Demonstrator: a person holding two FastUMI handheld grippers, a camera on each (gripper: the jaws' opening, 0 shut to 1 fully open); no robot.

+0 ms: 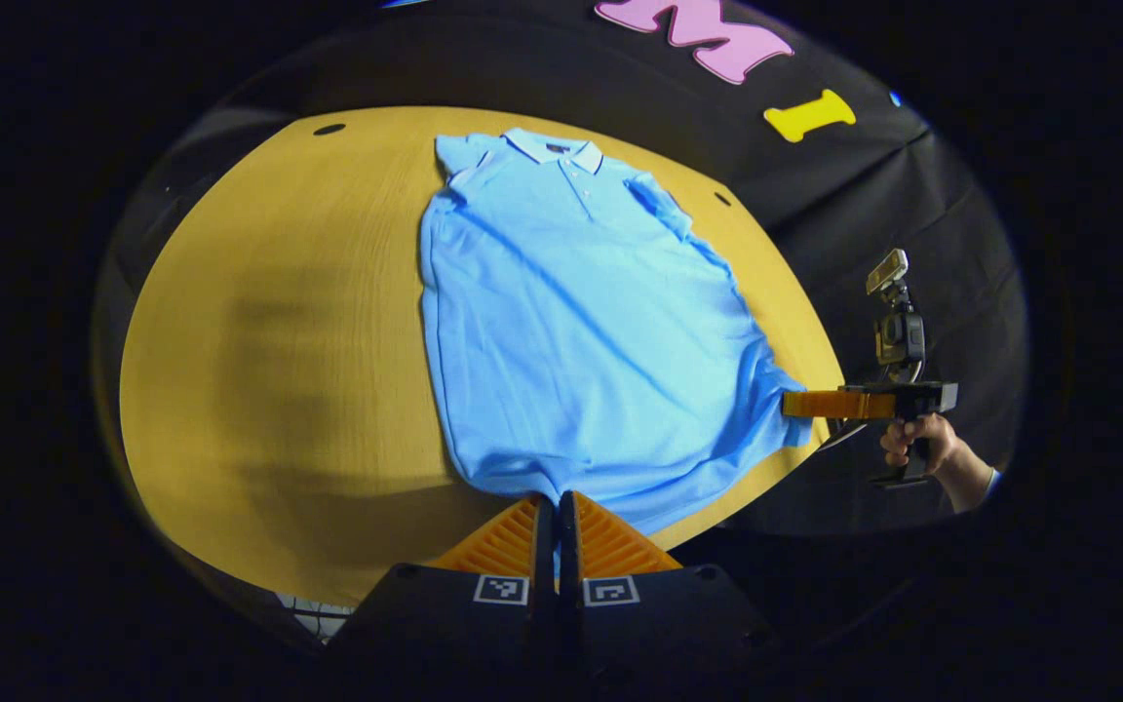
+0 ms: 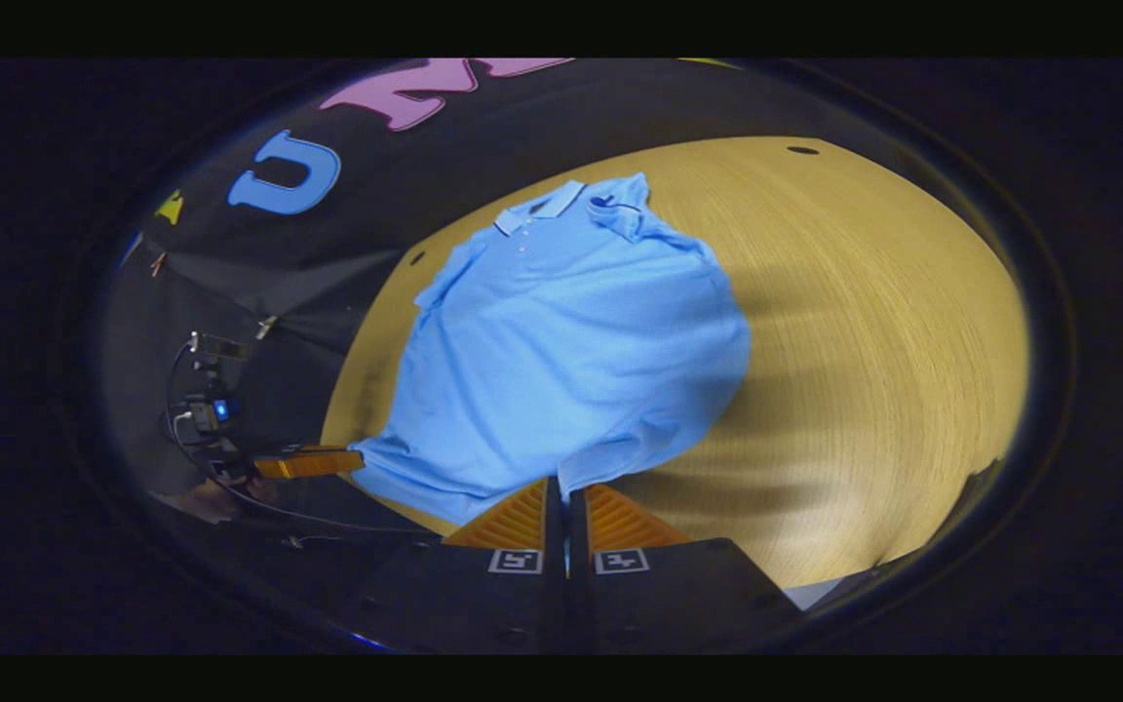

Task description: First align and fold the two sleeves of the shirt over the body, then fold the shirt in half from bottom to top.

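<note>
shirt [image 1: 571, 331] flat on table [image 1: 279, 390] | sleeves folded in | left tool [image 1: 557, 507], right tool [image 2: 561, 487] each clenched on hem

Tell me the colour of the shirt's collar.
The collar is light blue like the shirt, with a thin darker edge; clearest in the left gripper view.

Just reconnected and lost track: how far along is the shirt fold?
Sleeves look folded over the light blue polo shirt on the yellow wooden table. Left gripper and right gripper both pinch the bottom hem. Left: carrying the hem up to the collar.
</note>
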